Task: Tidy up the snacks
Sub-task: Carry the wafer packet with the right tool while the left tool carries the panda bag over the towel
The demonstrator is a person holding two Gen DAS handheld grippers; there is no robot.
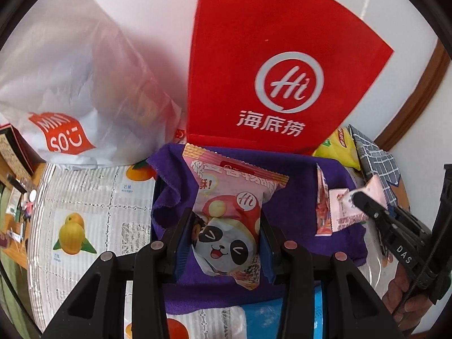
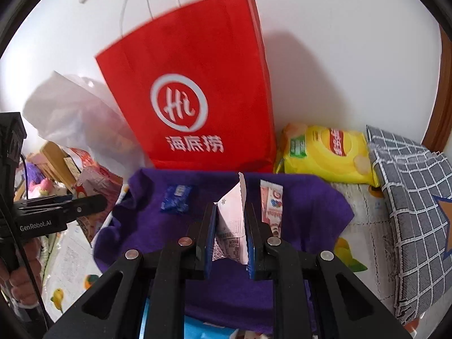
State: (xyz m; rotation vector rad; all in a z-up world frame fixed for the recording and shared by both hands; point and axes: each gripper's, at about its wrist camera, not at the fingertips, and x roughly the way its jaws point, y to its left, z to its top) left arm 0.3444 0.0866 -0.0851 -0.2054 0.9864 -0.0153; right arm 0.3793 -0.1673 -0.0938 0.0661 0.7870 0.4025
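Nearest the left lens: left tool (image 1: 224,243), clamped on a pink snack packet (image 1: 230,217) printed with a panda face under a red cap, crimped top edge, held above the purple cloth (image 1: 296,195). Nearest the right lens: right tool (image 2: 230,240), squeezed tight on a thin pale-pink sachet (image 2: 231,220) turned edge-on, small print on its lower half, also above the purple cloth. Behind the cloth, a red paper bag (image 1: 279,65) upright against the wall. Shown from the right only: a small blue wrapper (image 2: 176,199) and pink wafer bar (image 2: 272,206) on the cloth, yellow chip bag (image 2: 325,152) beside the red bag. Shown from the left only: white plastic bag (image 1: 76,84), fruit-print worktop cover (image 1: 93,220).
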